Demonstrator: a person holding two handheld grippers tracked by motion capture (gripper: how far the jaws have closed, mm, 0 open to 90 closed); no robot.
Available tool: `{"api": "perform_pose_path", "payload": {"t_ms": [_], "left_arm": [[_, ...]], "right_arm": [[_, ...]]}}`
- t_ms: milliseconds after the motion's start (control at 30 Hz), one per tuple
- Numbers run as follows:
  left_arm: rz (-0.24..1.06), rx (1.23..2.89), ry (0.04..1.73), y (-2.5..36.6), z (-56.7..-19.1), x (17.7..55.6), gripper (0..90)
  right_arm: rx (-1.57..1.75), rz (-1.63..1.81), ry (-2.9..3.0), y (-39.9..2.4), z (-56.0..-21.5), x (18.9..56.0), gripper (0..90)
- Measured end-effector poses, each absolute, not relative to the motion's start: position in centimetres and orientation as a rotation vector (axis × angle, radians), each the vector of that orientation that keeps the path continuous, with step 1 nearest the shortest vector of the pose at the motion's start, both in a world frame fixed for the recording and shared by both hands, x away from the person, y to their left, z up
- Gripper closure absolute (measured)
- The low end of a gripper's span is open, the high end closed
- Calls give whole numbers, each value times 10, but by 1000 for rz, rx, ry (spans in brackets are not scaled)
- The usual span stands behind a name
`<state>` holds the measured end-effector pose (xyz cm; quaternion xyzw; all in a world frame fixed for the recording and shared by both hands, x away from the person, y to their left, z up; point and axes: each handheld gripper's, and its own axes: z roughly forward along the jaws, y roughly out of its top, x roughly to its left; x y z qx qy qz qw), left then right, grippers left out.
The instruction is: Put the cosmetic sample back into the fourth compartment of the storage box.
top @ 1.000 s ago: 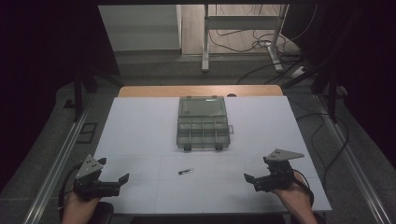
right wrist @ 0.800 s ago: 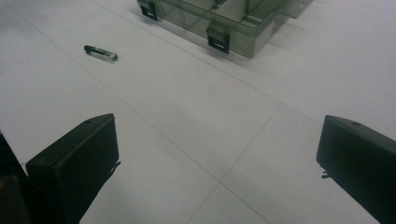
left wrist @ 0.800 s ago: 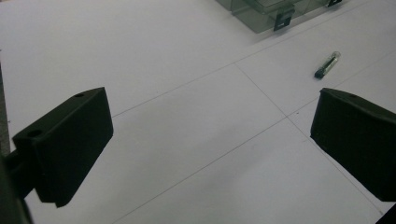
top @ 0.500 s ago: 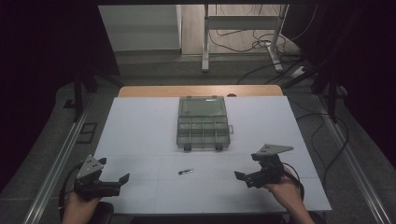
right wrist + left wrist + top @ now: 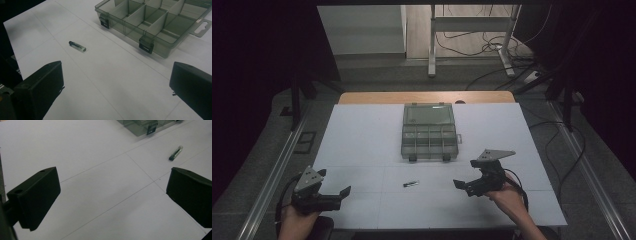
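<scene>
- Vial (image 5: 410, 184) lay on the table (image 5: 362, 140), just in front of the compartment box (image 5: 429, 132).
- Right gripper (image 5: 472, 182), near the vial: fingers spread, empty.
- Left gripper (image 5: 339, 196), farther from the vial: fingers spread, empty.

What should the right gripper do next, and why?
Probably ease the right gripper further toward the small vial and lower over it. Its jaws stand open and empty, and the vial lies loose on the white table in front of the open compartment box, apart from both grippers.

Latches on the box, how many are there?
2. Both black latches sit on the box's near wall: one at the left corner, one toward the right. Others may be hidden.
</scene>
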<state>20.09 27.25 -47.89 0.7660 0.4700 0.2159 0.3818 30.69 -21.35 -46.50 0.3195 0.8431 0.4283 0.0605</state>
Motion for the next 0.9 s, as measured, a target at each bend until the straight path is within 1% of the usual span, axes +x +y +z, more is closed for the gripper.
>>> {"api": "perform_pose_path", "payload": {"t_ms": [900], "left_arm": [[558, 1963, 1195, 271, -479, 201, 0]], "right_arm": [[928, 1164, 2647, -169, -481, 331, 0]]}}
